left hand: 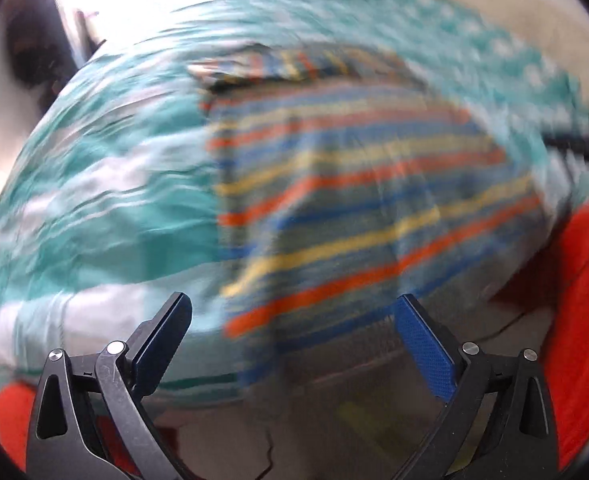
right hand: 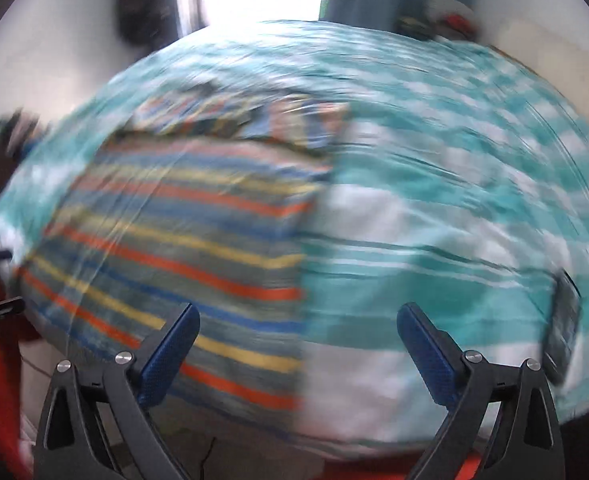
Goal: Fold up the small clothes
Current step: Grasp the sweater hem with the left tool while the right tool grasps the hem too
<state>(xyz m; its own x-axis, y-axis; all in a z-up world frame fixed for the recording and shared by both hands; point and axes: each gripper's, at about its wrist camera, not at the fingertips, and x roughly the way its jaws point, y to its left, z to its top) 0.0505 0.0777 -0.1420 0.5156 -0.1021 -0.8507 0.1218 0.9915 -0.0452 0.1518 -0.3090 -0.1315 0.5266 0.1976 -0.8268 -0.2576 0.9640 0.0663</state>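
Left wrist view | striped garment (left hand: 354, 200) lies flat on bed (left hand: 106, 184), hem at near edge | left hand-held gripper (left hand: 294, 312) jaws apart, empty | right hand-held gripper (right hand: 298, 320) jaws apart, empty | likely soft, light, limp; pinch hem corners.

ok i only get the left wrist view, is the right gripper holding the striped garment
observer: no, the right gripper has its jaws open and empty, by the striped garment, near its right edge.
operator: anything else on the bed there
observer: a dark flat object, too blurred to name, lies on the teal and white bedcover right of the garment.
operator: touching it
observer: no, bare cover lies between them.
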